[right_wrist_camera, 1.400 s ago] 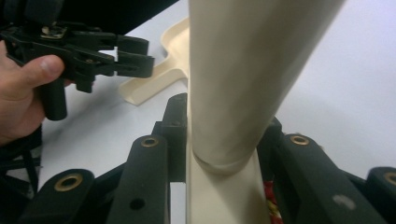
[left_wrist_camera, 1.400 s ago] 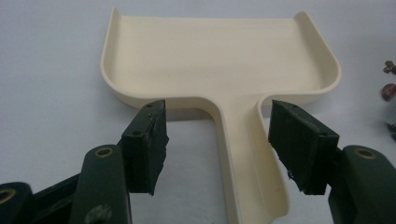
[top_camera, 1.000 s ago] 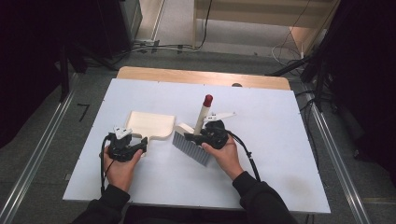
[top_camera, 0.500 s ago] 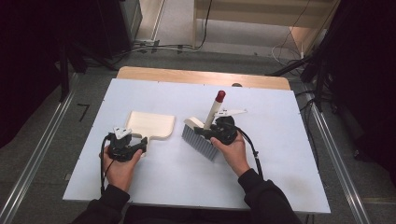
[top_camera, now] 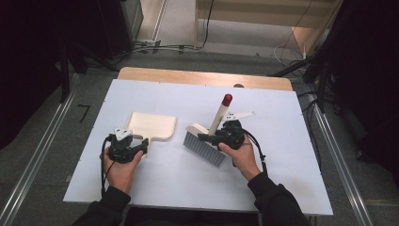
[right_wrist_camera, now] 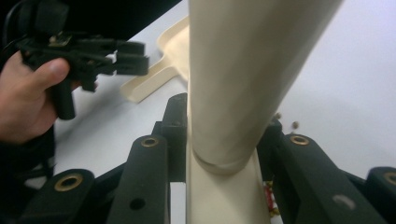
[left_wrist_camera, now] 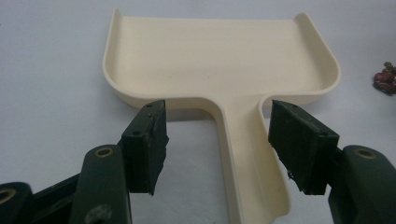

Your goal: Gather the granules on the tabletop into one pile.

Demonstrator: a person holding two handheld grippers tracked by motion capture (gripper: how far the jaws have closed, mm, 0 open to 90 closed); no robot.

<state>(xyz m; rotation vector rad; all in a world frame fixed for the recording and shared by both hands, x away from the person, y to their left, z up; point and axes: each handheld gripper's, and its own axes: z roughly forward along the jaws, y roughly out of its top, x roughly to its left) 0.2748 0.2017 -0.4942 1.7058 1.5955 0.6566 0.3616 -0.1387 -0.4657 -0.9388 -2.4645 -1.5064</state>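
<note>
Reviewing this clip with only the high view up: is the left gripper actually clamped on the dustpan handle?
Observer: No. In the left gripper view the left gripper straddles the dustpan handle, jaws apart, pads clear of it.
Operator: And the right one?
Observer: The right gripper is shut on the brush handle, jaws pressed against both sides.
Operator: Any debris?
Observer: Small crumbs lie on the table beside the brush.

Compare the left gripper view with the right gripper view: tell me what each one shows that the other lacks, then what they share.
Left gripper view: the dustpan's handle lying between open jaws with gaps on both sides, and a small reddish scrap at the edge.

Right gripper view: the brush handle clamped between the jaws, plus the left gripper in a hand.

Both: the cream dustpan on the white table.
</note>
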